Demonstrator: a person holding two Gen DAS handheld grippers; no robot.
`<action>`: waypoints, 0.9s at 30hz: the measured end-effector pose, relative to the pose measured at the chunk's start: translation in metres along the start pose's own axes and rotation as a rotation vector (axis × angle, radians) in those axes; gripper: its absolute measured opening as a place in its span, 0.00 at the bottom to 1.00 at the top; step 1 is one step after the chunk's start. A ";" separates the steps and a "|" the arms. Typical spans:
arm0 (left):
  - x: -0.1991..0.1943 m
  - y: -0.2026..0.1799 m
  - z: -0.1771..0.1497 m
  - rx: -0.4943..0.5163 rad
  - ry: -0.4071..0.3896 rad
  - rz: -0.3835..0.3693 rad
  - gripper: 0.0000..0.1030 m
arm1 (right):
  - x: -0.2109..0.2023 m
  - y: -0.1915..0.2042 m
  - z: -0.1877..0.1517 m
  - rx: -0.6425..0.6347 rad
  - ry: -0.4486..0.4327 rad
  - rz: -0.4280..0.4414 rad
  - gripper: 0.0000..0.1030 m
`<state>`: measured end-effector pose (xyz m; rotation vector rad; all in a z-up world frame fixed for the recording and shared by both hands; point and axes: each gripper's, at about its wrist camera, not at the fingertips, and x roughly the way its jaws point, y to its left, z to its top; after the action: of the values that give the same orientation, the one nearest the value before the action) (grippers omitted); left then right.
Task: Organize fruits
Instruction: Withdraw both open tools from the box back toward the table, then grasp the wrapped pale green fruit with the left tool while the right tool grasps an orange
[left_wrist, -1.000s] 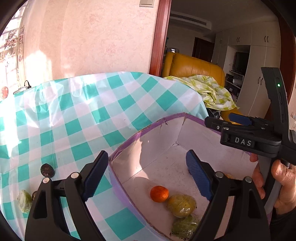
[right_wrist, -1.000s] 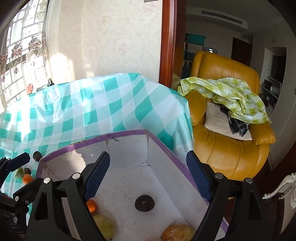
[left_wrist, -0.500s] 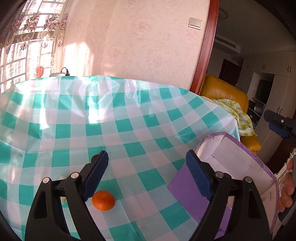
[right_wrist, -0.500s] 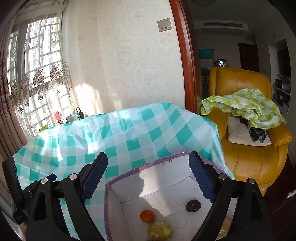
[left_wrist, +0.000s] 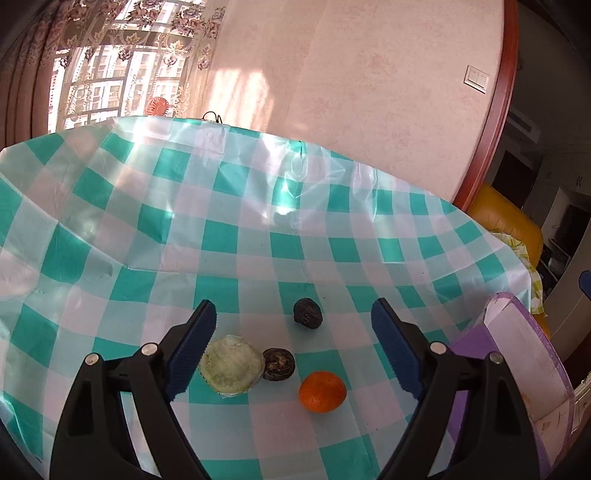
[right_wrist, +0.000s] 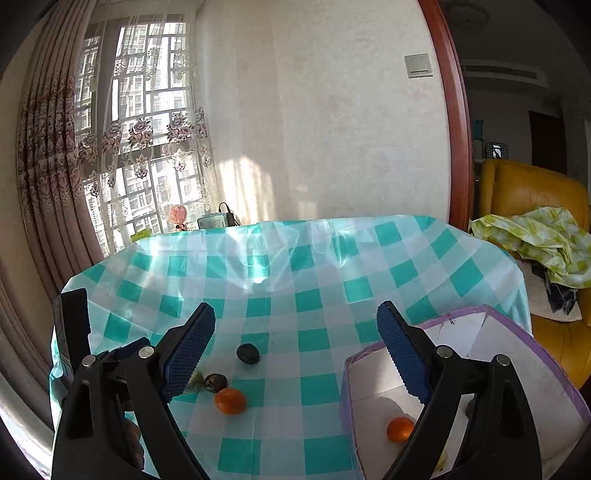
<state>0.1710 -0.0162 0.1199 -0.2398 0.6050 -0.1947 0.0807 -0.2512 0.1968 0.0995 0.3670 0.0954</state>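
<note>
Hovering above the checked tablecloth (left_wrist: 236, 236), the left gripper (left_wrist: 293, 338) has its jaws spread wide and grips nothing. Four fruits lie loose on the cloth between and just ahead of its blue pads (left_wrist: 192, 349):

- A pale green wrapped fruit (left_wrist: 232, 363) sits just beside the left pad; contact between the two cannot be determined.
- A dark round fruit (left_wrist: 279, 363) touches the right side of the green fruit.
- A second dark fruit (left_wrist: 307, 314) lies farther from the camera, apart from the others.
- An orange (left_wrist: 322, 391) rests nearest the camera, just right of the first dark fruit and not touching it.

The purple-edged box (left_wrist: 517, 369) stands at the right edge of the left wrist view, well apart from these fruits; its interior is not visible from this side.

The right gripper (right_wrist: 295, 350) is also held above the table, jaws wide apart and empty. Its view shows the same loose group at lower left: the orange (right_wrist: 230, 400), the two dark fruits (right_wrist: 215, 382) (right_wrist: 248, 353), and a sliver of the green fruit (right_wrist: 195, 380) behind the left pad. The box (right_wrist: 517, 332) lies under the right finger. One orange fruit (right_wrist: 400, 429) rests on its white floor; other contents are partly hidden by the finger and cannot be identified.

A yellow armchair (right_wrist: 535, 192) carrying a green cloth (right_wrist: 535, 240) stands beyond the table.
</note>
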 end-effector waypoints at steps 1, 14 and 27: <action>0.001 0.007 -0.001 -0.016 0.006 0.006 0.83 | 0.004 0.008 -0.003 -0.013 0.003 0.017 0.84; 0.030 0.057 -0.026 -0.107 0.096 0.033 0.83 | 0.085 0.057 -0.066 -0.073 0.153 0.096 0.84; 0.061 0.055 -0.046 -0.065 0.197 -0.018 0.83 | 0.145 0.069 -0.122 -0.149 0.346 0.080 0.84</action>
<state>0.1994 0.0134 0.0356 -0.2909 0.8058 -0.2179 0.1664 -0.1570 0.0403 -0.0516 0.7004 0.2197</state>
